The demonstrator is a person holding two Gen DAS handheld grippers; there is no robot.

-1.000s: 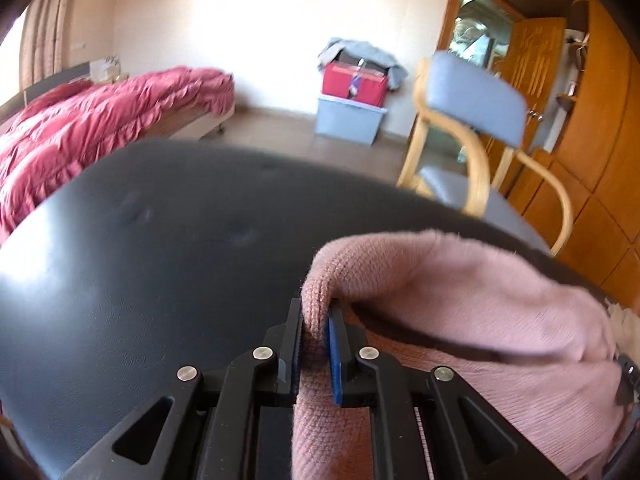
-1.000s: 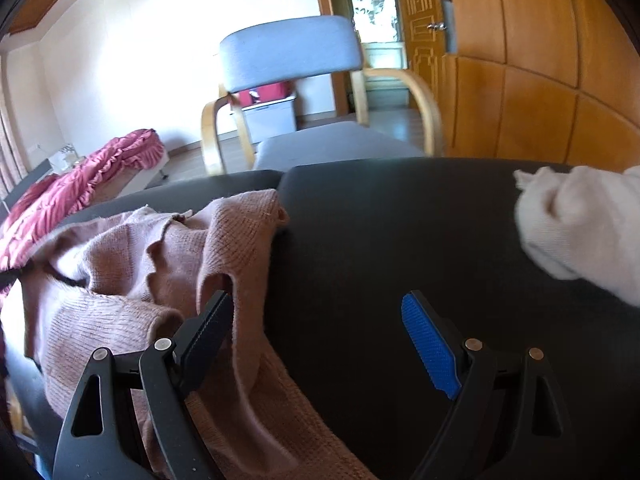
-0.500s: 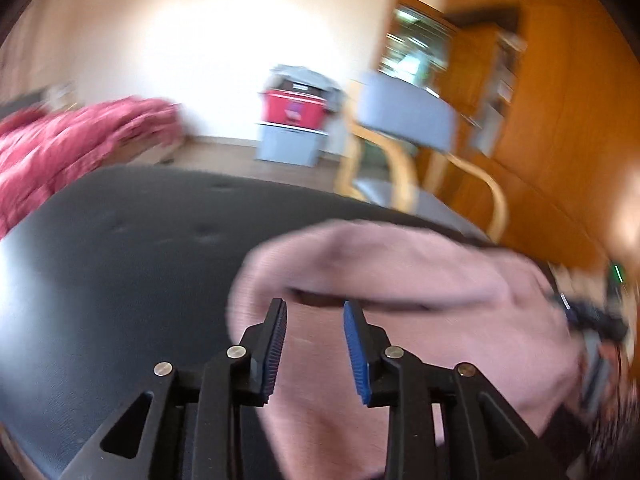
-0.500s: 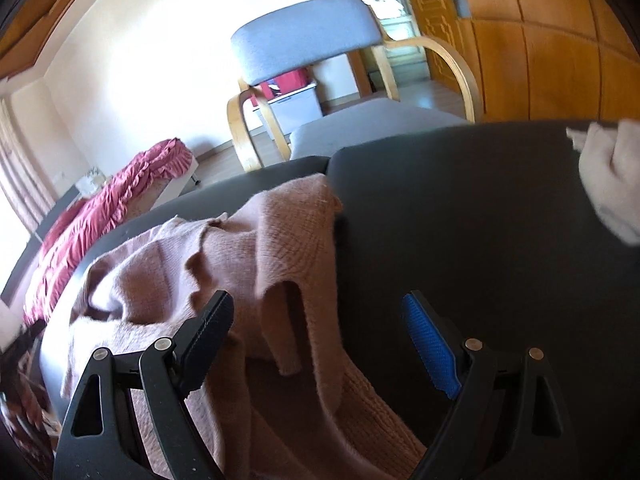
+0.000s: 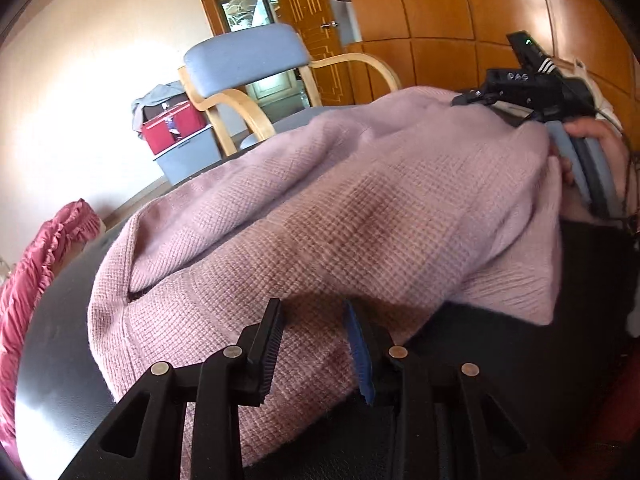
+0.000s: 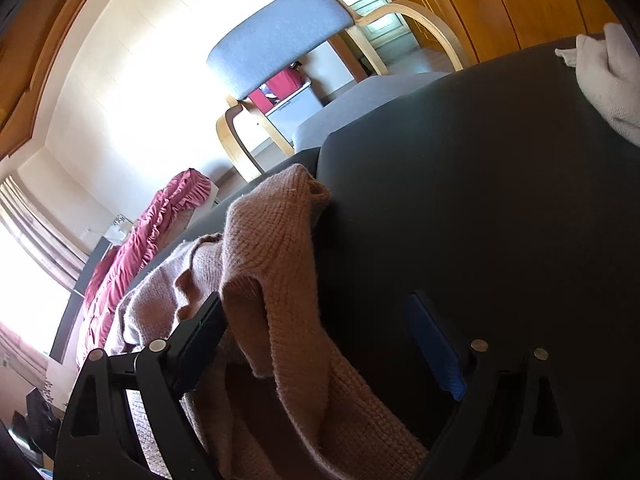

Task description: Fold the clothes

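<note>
A black padded tabletop is filling most of both wrist views. A pink knit sweater is lying bunched across it, taking up the middle of the left wrist view; in the right wrist view it is sitting at the tabletop's left part, with one strip draping down toward the camera. A grey-cushioned wooden armchair is standing just beyond the tabletop's far edge, and a bed with a red ruffled cover is lying farther off at the left. A white cloth is resting on the tabletop at the far right, well apart from the sweater. The left tongs are hovering over the sweater's near edge, jaws parted and pressing on nothing. The right tongs are standing wide apart, astride the draped strip; the fabric is lying against the left finger, clear of the blue pad. A hand is holding the right tool at the sweater's far side.
</note>
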